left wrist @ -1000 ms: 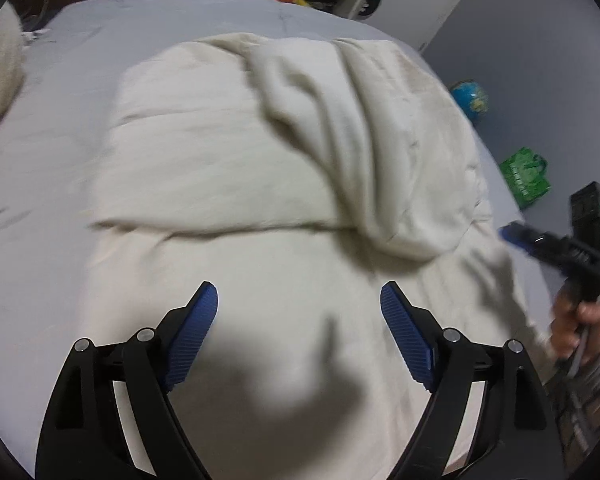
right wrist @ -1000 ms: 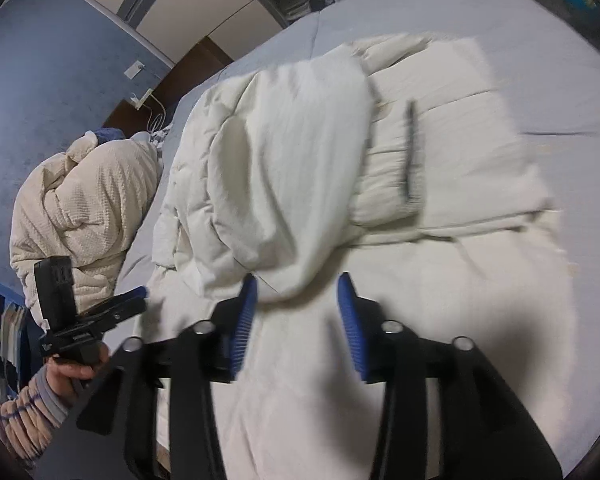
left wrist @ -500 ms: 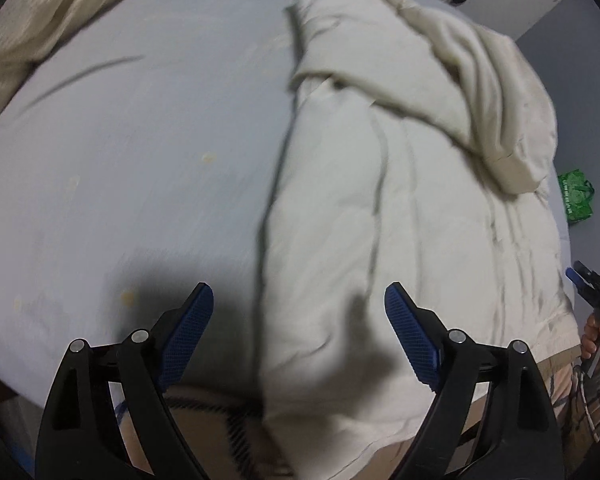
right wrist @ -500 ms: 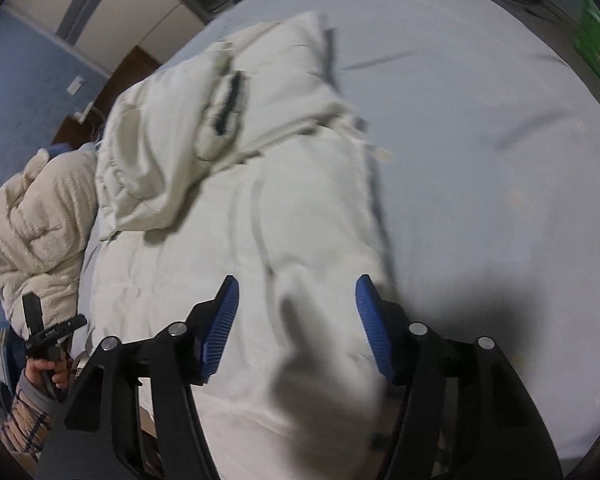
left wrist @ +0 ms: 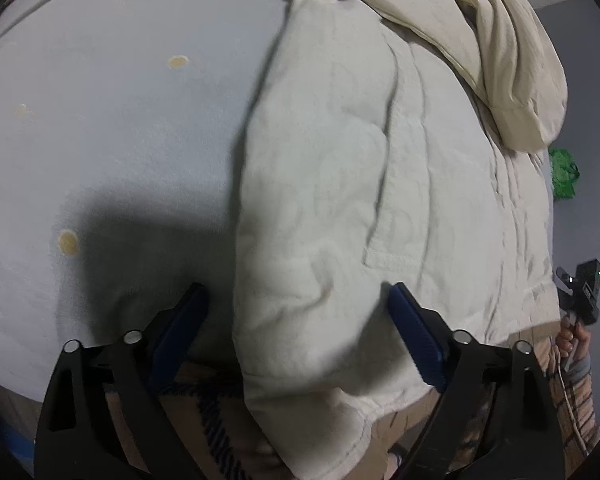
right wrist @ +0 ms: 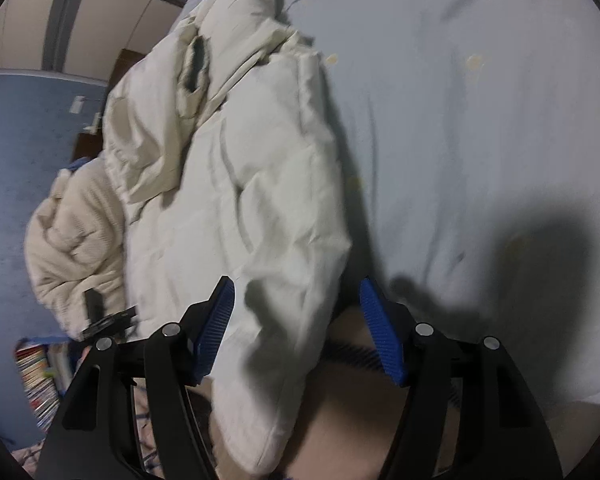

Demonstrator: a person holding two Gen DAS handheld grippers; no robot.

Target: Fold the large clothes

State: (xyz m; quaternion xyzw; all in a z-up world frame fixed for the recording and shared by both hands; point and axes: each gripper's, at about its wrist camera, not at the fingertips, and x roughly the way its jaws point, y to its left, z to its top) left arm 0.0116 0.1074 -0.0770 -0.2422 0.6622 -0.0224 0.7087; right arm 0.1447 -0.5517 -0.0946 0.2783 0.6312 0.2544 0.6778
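Left wrist: the left gripper is gaping wide, straddling the coat's hem corner at 6 o'clock, seemingly ungripped. Right wrist: the right gripper is gaping likewise around the other corner. Next, both probably need closing before folding toward 12 o'clock.

— Any writing you can read here?

— None. The cream coat carries no label or brand on the side that shows, and the pale bed sheet has only small yellowish dots, no letters.

— What about the green bag by the wall?

— It may have a printed pattern, but it is too small and blurred to make out as words.

— And the books at the lower left of the right wrist view?

— Coloured spines, smeared by motion; no title is legible. The small green light on the other gripper's device is a lamp, not a number.
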